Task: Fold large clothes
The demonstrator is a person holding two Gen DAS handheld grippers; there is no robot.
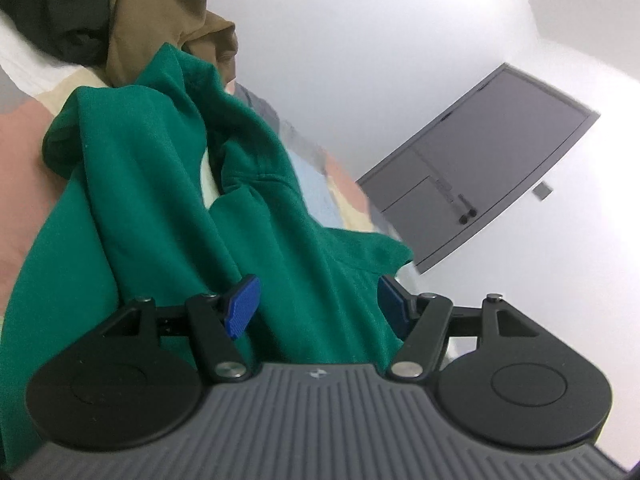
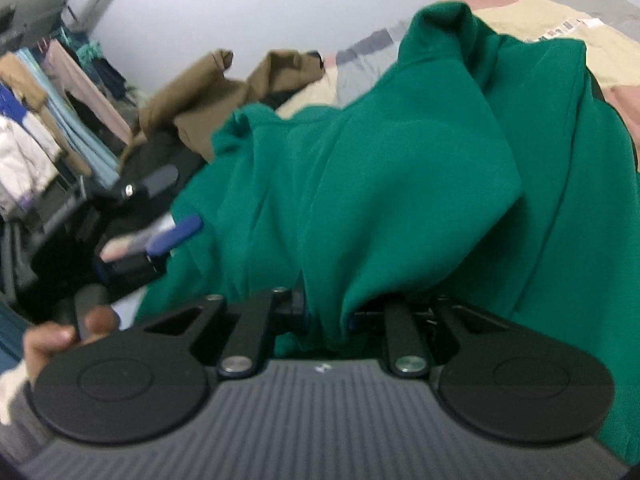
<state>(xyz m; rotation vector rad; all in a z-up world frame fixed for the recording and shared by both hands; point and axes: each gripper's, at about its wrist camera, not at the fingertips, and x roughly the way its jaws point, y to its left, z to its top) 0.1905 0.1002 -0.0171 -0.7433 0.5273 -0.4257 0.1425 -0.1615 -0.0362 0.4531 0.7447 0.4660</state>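
A large green garment (image 1: pixel 160 208) lies bunched on the bed, and it fills most of the right wrist view (image 2: pixel 400 168). My left gripper (image 1: pixel 318 306) stands open. A thick fold of the green fabric runs between its blue pads (image 1: pixel 242 308), and the left pad's face is bare. My right gripper (image 2: pixel 328 314) is shut on a fold of the green garment, whose fabric hides its fingertips. The left gripper (image 2: pixel 172 206) also shows at the garment's left edge in the right wrist view, with a person's hand (image 2: pixel 60 336) on its grip.
A brown garment (image 2: pixel 200 96) and a dark one (image 1: pixel 52 8) lie heaped beyond the green one. The bed's patchwork cover (image 2: pixel 540 20) shows pink, cream and grey squares. A rack of hanging clothes (image 2: pixel 40 120) stands at the left. A grey door (image 1: pixel 500 160) is in the white wall.
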